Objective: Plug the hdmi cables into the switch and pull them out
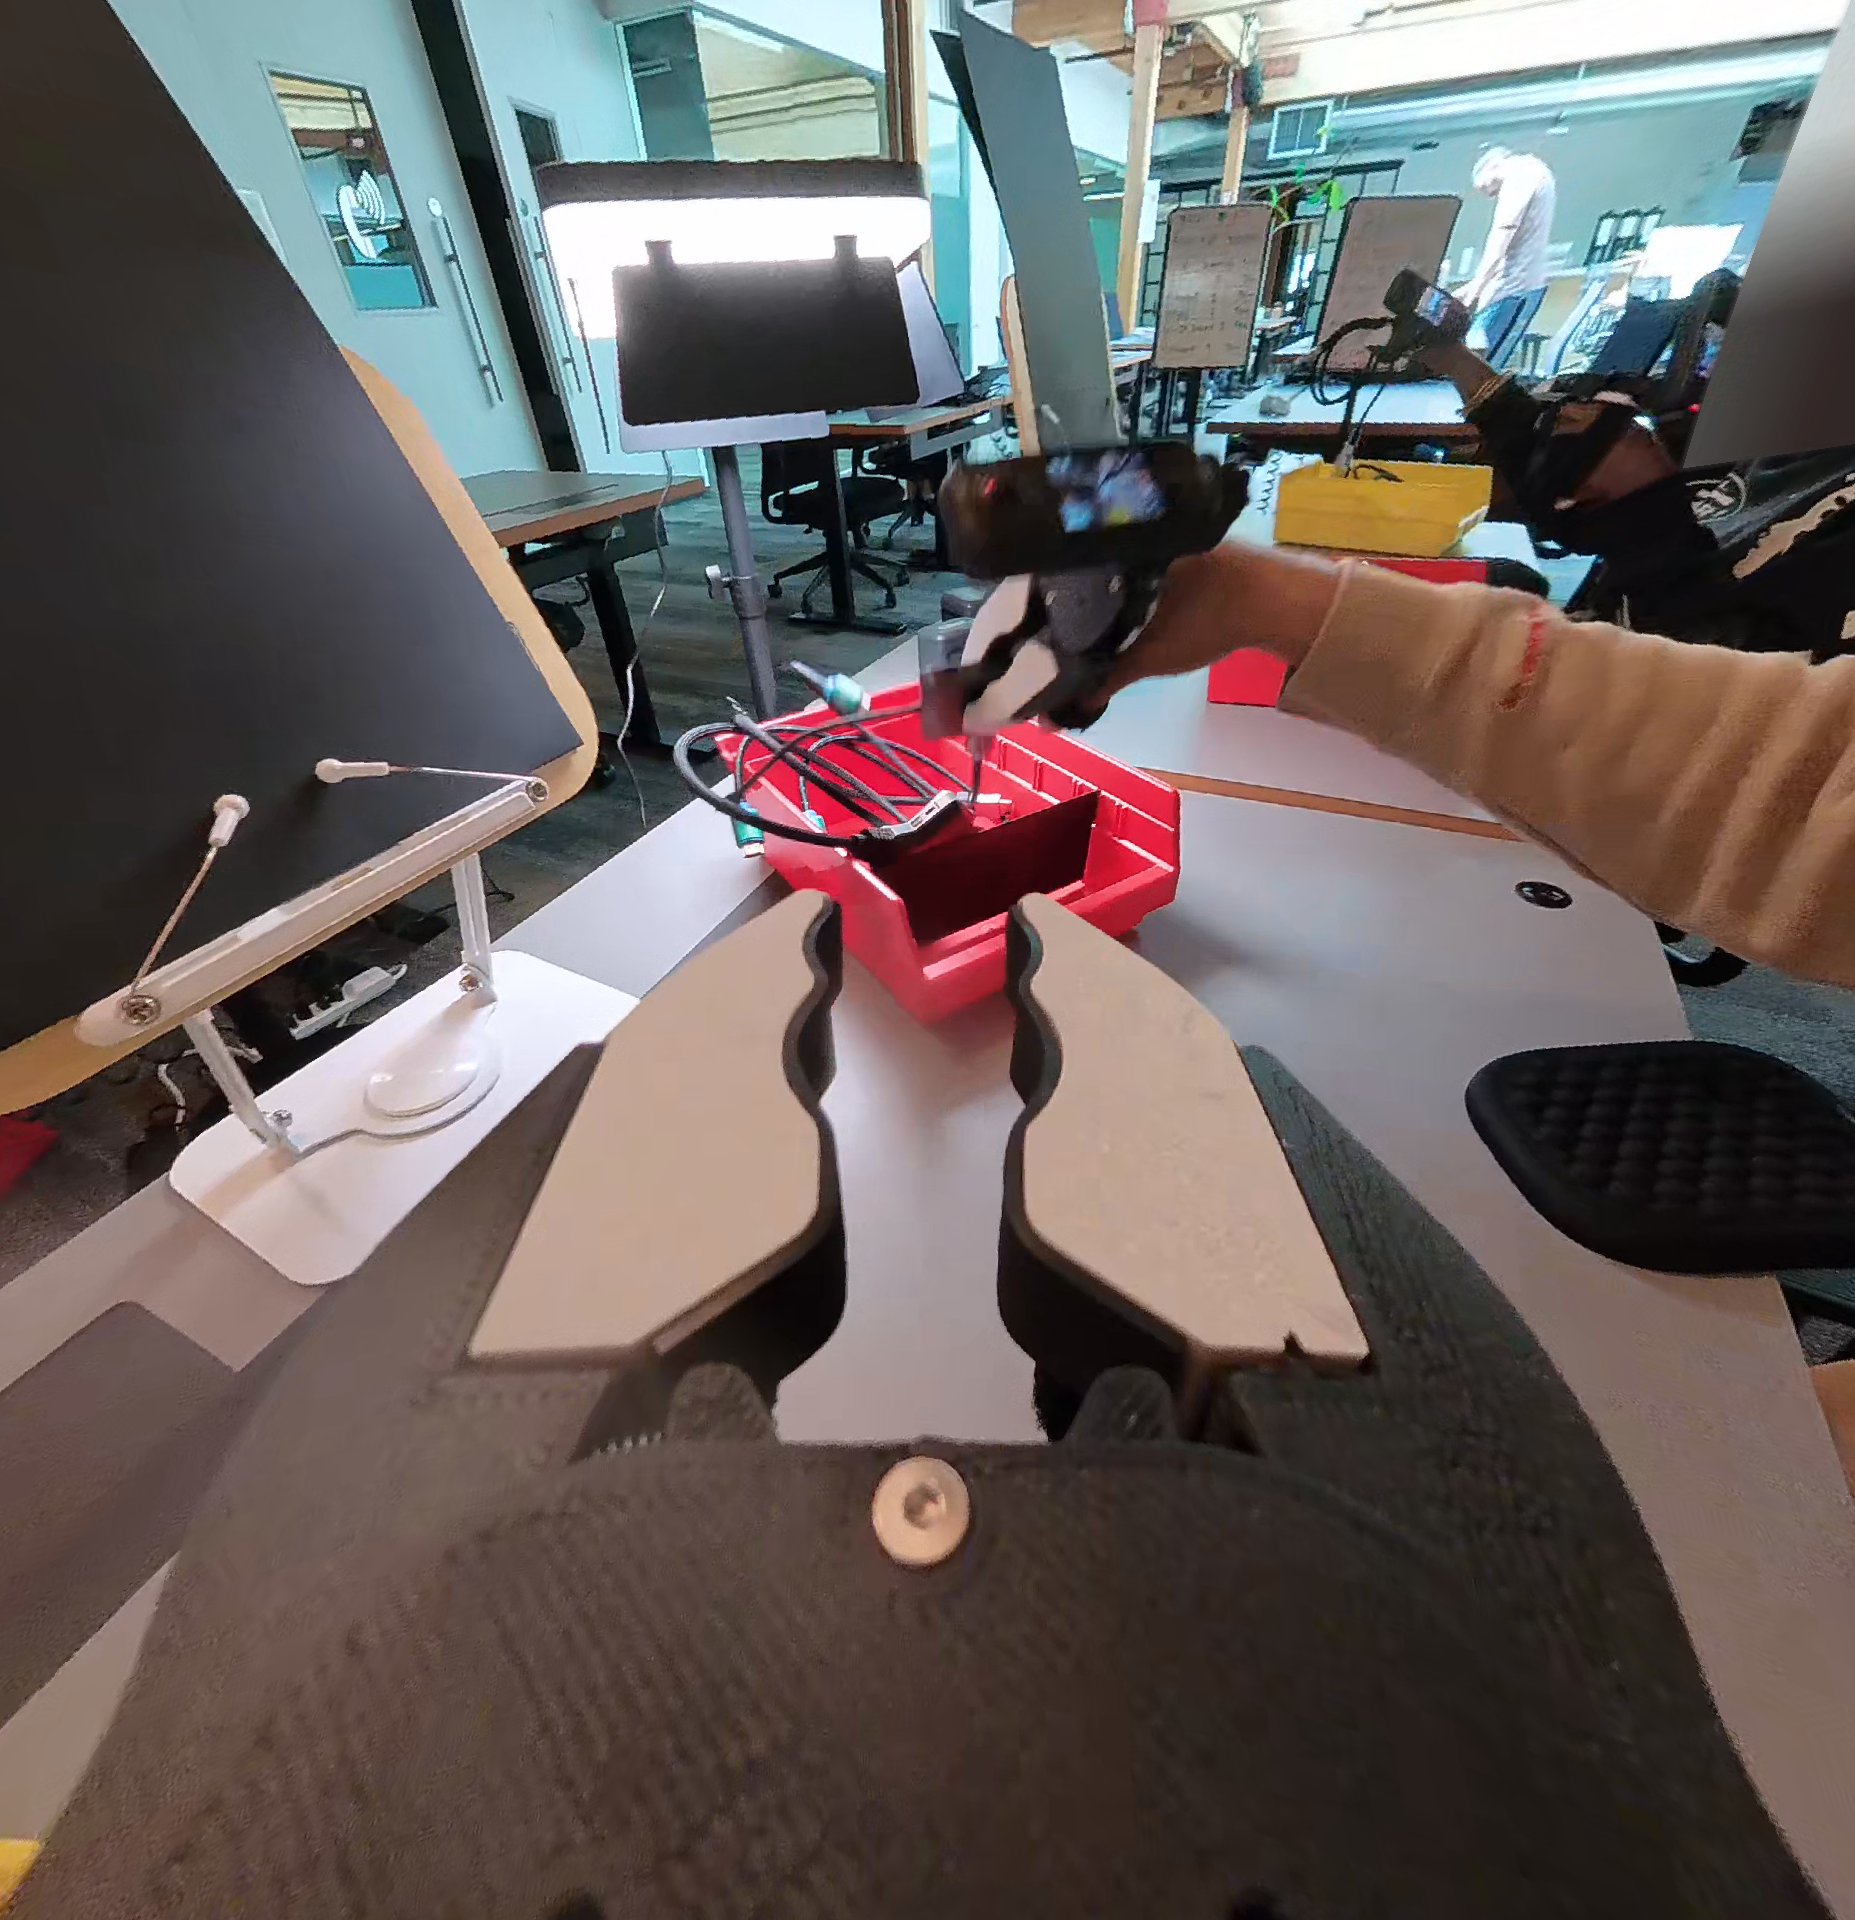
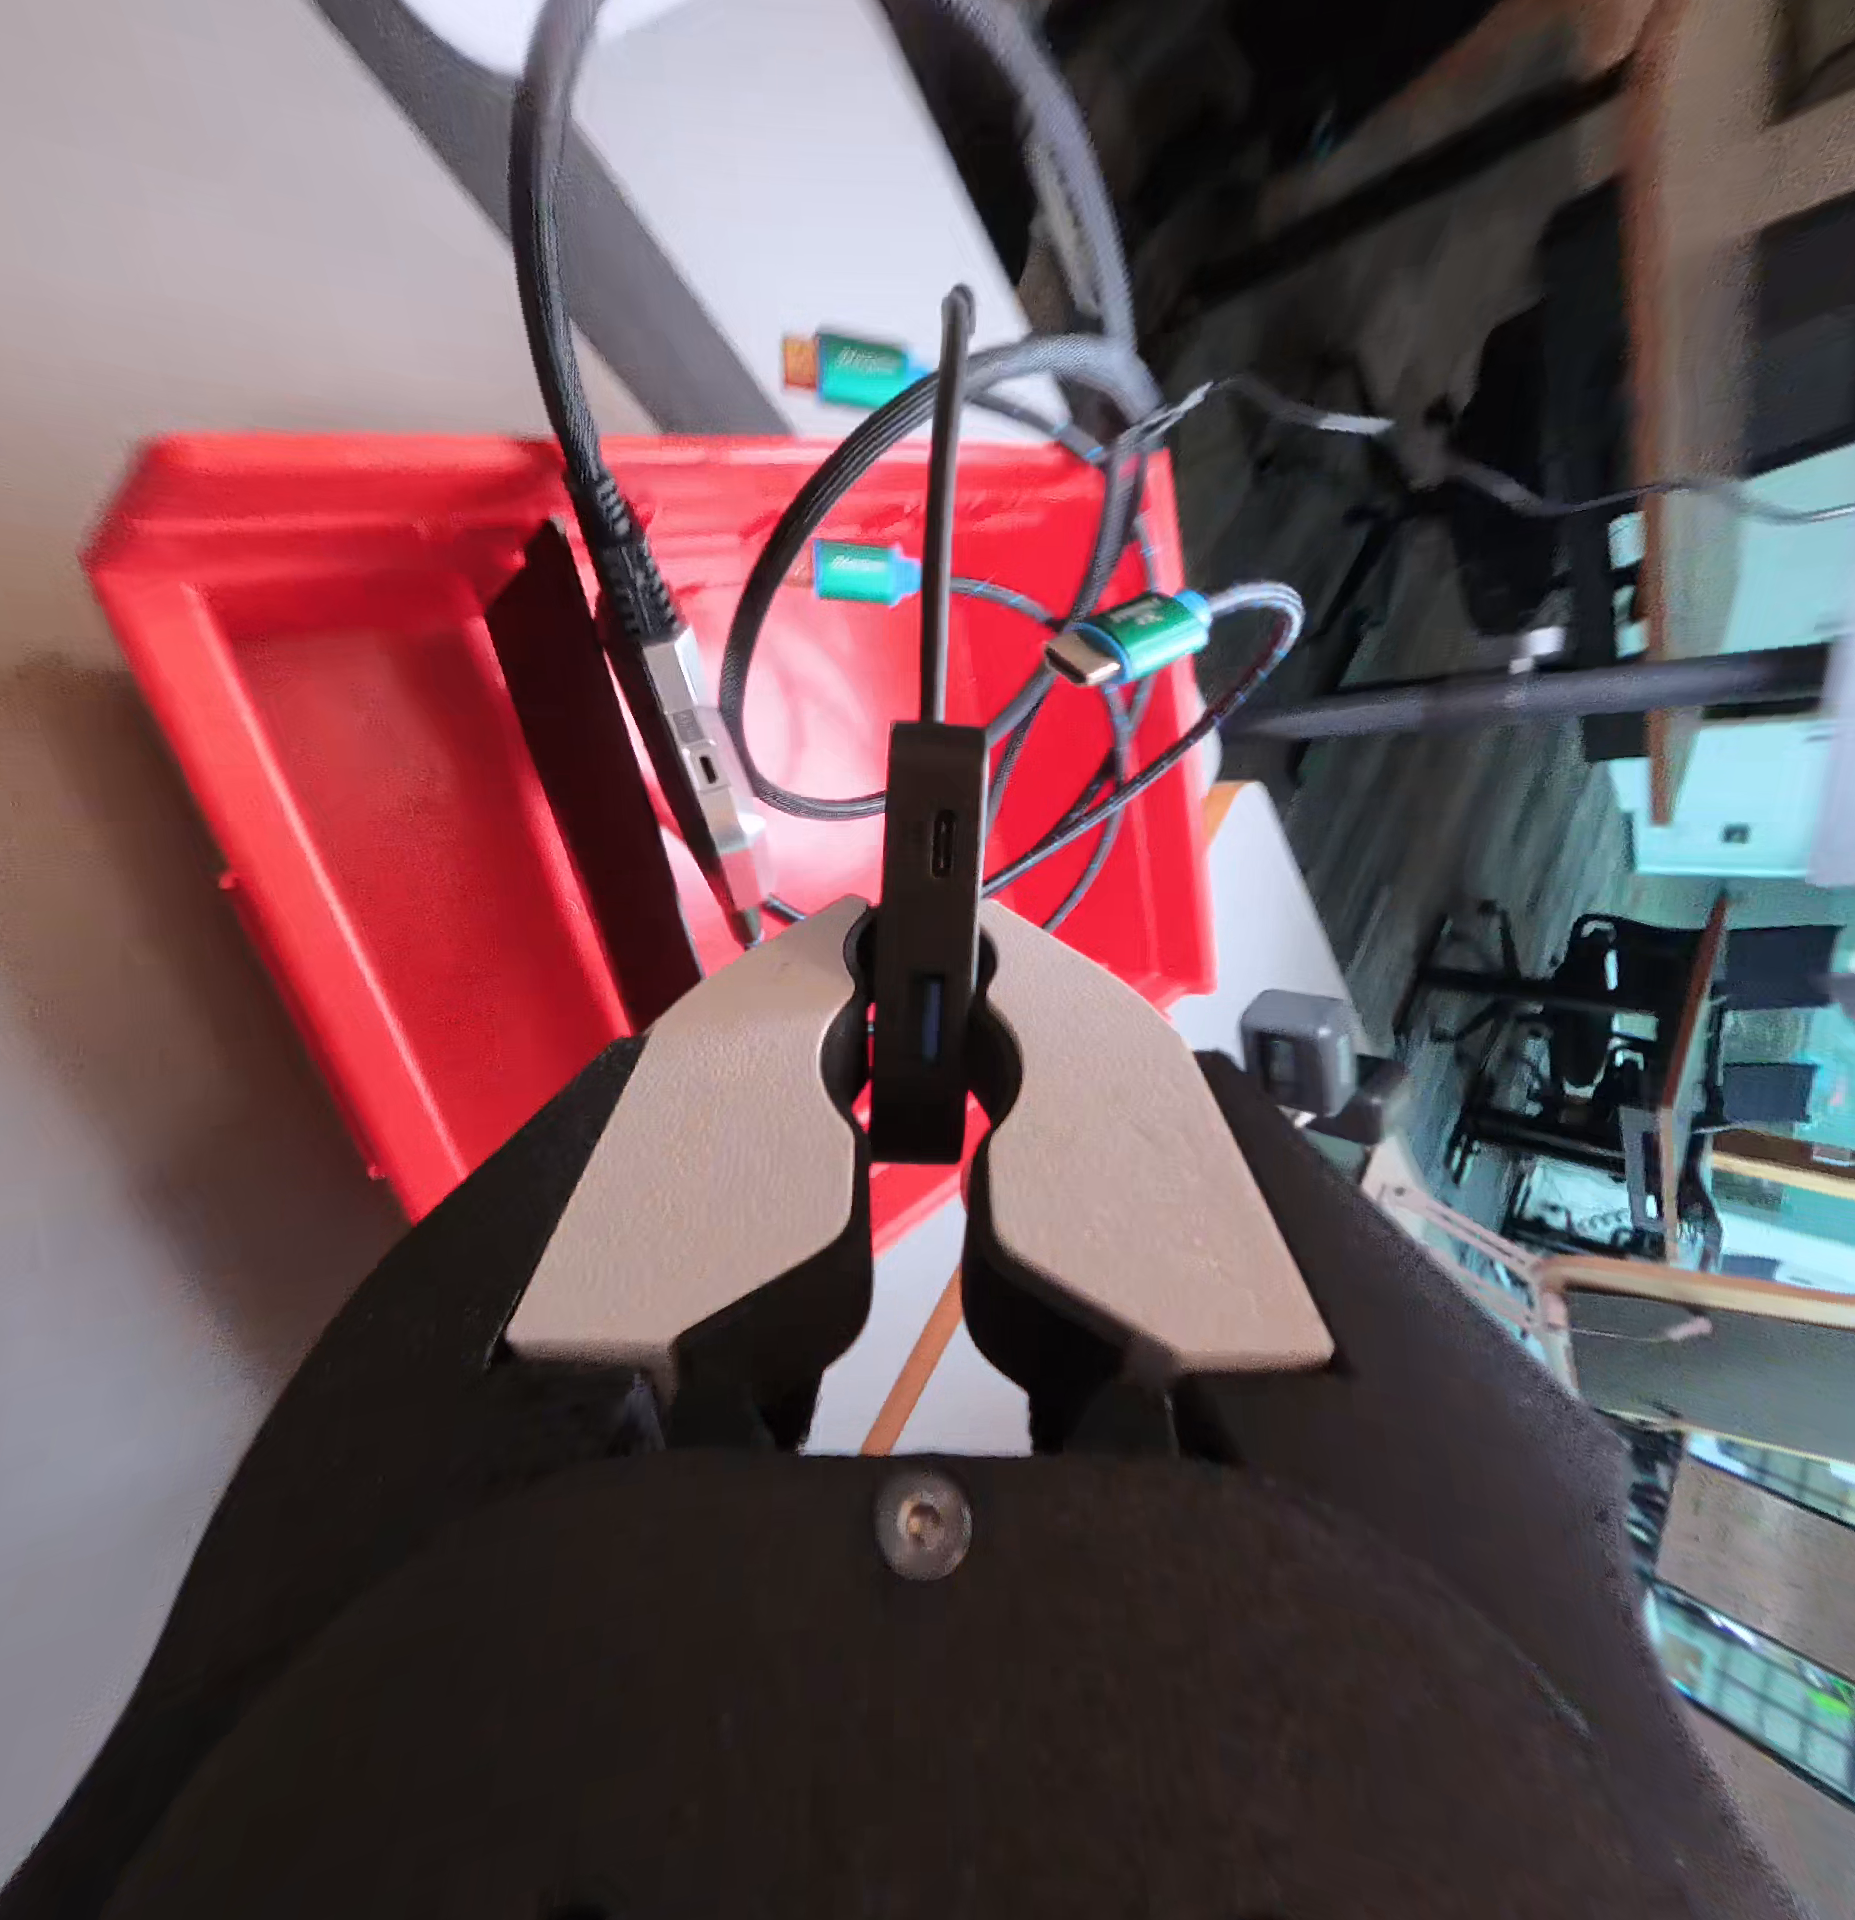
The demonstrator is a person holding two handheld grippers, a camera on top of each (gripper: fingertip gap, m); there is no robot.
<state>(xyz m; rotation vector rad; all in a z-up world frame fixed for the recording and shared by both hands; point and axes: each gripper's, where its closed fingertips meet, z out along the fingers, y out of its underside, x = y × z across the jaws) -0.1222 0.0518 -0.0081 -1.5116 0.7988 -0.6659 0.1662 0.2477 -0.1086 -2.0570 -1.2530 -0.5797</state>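
My right gripper (image 2: 921, 935) is shut on a slim black switch (image 2: 928, 831) with ports on its edge and a thin black lead, held above a red bin (image 2: 310, 748). Braided cables with green plugs (image 2: 1141, 634) and a grey metal plug (image 2: 699, 748) lie in and over the bin. In the left wrist view the right gripper (image 1: 980, 707) hovers over the same red bin (image 1: 1141, 831), holding the switch (image 1: 942, 686). My left gripper (image 1: 921, 914) is open and empty, above the grey table just in front of the bin.
A black divider (image 1: 996, 862) stands across the bin. A black board on a white stand (image 1: 310, 935) is at the left. A black chair armrest (image 1: 1671, 1153) is at the right. A yellow bin (image 1: 1380, 504) and a small red box (image 1: 1245, 675) sit farther back. A person stands far off. The left gripper's tips are roughly 35 cm from the right gripper's.
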